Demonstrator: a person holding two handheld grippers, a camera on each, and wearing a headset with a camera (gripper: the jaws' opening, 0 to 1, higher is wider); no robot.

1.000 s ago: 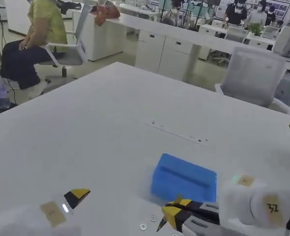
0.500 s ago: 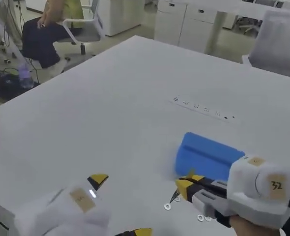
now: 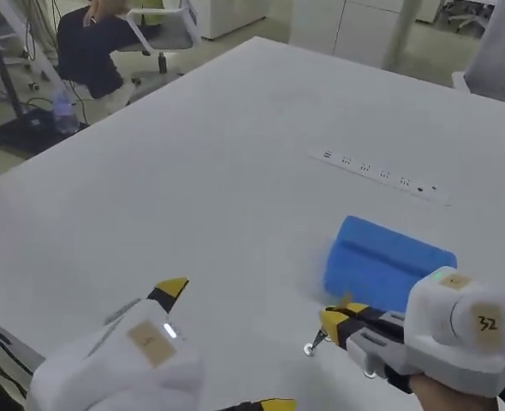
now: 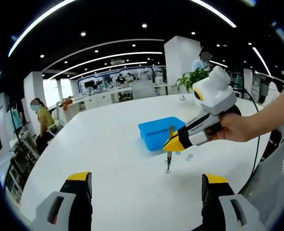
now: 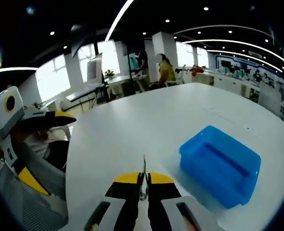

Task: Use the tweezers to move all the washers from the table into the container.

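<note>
My right gripper point(image 3: 331, 322) is shut on thin metal tweezers point(image 5: 143, 169), seen between its yellow jaws point(image 5: 142, 179). The tweezers point(image 4: 169, 155) point down at the white table, their tip at a small washer point(image 3: 309, 349). Two more washers point(image 4: 188, 156) lie beside it, in front of the blue container point(image 3: 388, 261). That open-topped container point(image 5: 220, 160) sits just right of and beyond the tweezers' tip. My left gripper point(image 4: 147, 180) stands open and holds nothing, low at the near left point(image 3: 222, 347), facing the right gripper point(image 4: 181, 140).
The white table point(image 3: 201, 180) stretches wide to the left and far side, with a strip of sockets point(image 3: 379, 175) set into it beyond the container. Its near left edge point(image 3: 4, 330) drops off. A seated person point(image 3: 107, 38) and a chair are beyond the far left corner.
The head camera has tilted down and nearer the table. The left gripper has come further into view, jaws apart. The tweezers' tip now sits at one washer.
</note>
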